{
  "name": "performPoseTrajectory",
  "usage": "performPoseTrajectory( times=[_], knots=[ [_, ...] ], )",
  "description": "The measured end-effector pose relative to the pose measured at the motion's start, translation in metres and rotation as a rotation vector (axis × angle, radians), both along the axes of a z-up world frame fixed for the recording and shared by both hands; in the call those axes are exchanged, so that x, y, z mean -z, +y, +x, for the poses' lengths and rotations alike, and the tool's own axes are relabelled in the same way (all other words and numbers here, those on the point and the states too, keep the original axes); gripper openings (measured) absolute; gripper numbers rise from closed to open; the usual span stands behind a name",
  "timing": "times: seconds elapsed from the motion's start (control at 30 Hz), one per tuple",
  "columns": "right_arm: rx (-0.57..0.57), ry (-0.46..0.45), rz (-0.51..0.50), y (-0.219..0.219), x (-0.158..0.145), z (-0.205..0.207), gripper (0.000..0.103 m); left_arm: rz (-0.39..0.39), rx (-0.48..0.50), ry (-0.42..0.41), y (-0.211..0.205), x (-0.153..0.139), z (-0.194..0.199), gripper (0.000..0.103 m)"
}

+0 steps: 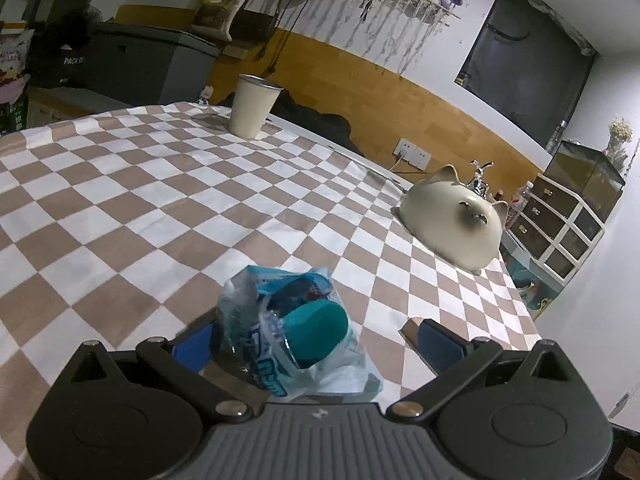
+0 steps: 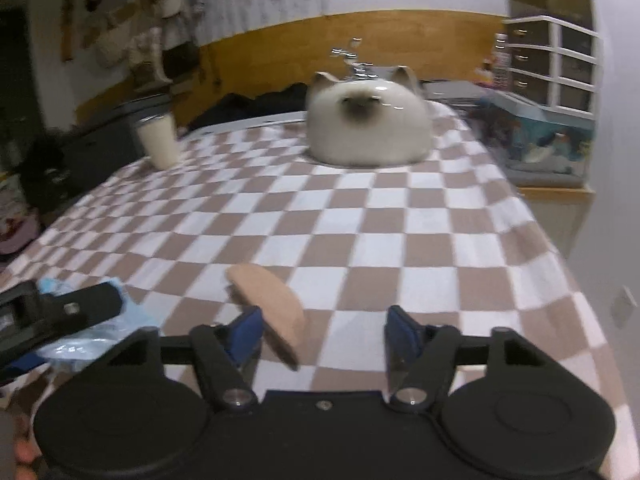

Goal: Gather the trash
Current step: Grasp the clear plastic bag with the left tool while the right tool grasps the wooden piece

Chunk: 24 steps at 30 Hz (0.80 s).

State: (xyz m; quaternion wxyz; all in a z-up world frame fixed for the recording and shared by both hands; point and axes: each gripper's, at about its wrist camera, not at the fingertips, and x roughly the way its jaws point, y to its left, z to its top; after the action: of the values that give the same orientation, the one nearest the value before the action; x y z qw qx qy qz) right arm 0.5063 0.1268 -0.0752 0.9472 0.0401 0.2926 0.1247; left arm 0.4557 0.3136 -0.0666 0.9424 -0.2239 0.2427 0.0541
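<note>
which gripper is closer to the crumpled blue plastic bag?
Left. The left gripper has the blue plastic bag between its open fingers; the right gripper sits off to the bag's right, around a tan disc.

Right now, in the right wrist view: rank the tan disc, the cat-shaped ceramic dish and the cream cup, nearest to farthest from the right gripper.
1. Tan disc: tilted on edge between the right gripper fingers, beside the left-hand pad.
2. Cat-shaped ceramic dish: far end of the checkered tablecloth, straight ahead.
3. Cream cup: far left corner.
The dish and the cup are close; the cup looks slightly farther.
</note>
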Motion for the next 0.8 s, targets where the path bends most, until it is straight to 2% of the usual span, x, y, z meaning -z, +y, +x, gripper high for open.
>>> performPoseTrajectory(
  times=[0.13, 0.27, 0.43, 0.5, 0.53, 0.57, 0.8],
  knots=[
    [-0.102, -0.001, 0.018, 0.007, 0.0, 0.006, 0.059, 0.031, -0.007, 0.012, -0.005, 0.002, 0.004, 0.1],
    [-0.133, 0.002, 0.005, 0.016, 0.0, 0.013, 0.056, 0.024, -0.019, 0.005, -0.004, 0.003, 0.004, 0.094],
    [-0.179, -0.002, -0.029, 0.026, 0.001, 0.017, 0.053, 0.004, -0.055, -0.002, 0.0, 0.004, 0.003, 0.081],
    [-0.218, -0.009, -0.04, 0.031, 0.0, 0.014, 0.038, 0.009, -0.064, 0.003, -0.001, 0.003, 0.003, 0.076],
    [-0.247, -0.011, -0.041, 0.033, 0.0, 0.013, 0.034, 0.012, -0.068, 0.005, -0.001, 0.003, 0.003, 0.072],
    [-0.271, -0.013, -0.045, 0.035, 0.0, 0.011, 0.029, 0.011, -0.07, 0.007, -0.001, 0.004, 0.003, 0.072],
    [-0.296, -0.022, -0.069, 0.036, -0.001, 0.003, 0.026, -0.003, -0.043, 0.001, 0.003, 0.004, 0.0, 0.061]
  ],
)
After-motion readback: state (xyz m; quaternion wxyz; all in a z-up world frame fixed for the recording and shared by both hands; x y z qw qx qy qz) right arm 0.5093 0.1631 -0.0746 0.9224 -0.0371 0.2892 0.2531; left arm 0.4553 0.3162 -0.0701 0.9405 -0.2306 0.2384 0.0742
